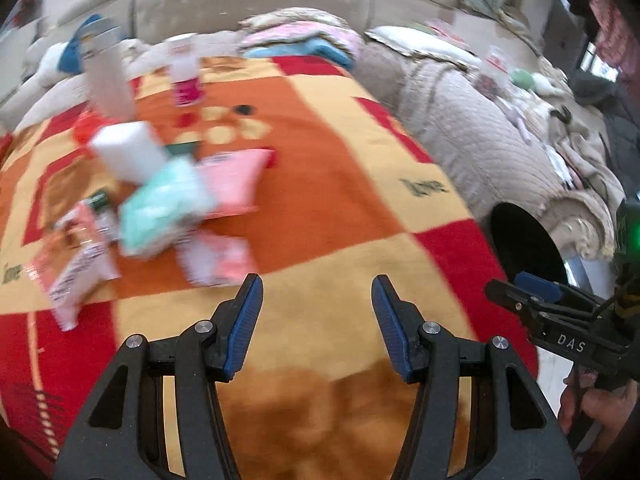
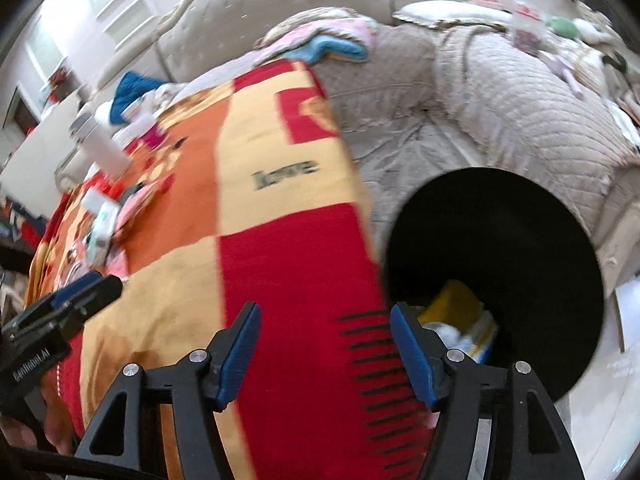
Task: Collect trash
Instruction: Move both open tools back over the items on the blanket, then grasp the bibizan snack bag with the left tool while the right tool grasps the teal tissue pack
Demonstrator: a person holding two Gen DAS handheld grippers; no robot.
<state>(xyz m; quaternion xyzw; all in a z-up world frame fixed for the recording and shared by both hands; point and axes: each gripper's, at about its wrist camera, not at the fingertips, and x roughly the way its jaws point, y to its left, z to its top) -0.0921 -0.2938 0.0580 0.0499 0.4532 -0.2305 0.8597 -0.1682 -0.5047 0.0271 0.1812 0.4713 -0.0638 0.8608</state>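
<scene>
Trash lies in a blurred heap on the left of the patchwork cloth point(image 1: 328, 184): a mint green packet point(image 1: 164, 204), pink packets point(image 1: 236, 178), a white box point(image 1: 128, 152) and a printed wrapper point(image 1: 76, 264). My left gripper point(image 1: 318, 308) is open and empty above the cloth, right of the heap. My right gripper point(image 2: 326, 340) is open and empty over the cloth's red edge, beside a black bin point(image 2: 500, 264) that holds yellow and white trash point(image 2: 460, 316). The bin point(image 1: 524, 244) also shows at the right of the left wrist view.
A white tumbler point(image 1: 108, 76) and a pink-labelled bottle point(image 1: 186, 76) stand at the far left of the cloth. A beige quilted sofa point(image 2: 520, 112) with folded towels point(image 1: 304, 40) wraps around the back and right. The right gripper point(image 1: 560, 316) appears in the left view.
</scene>
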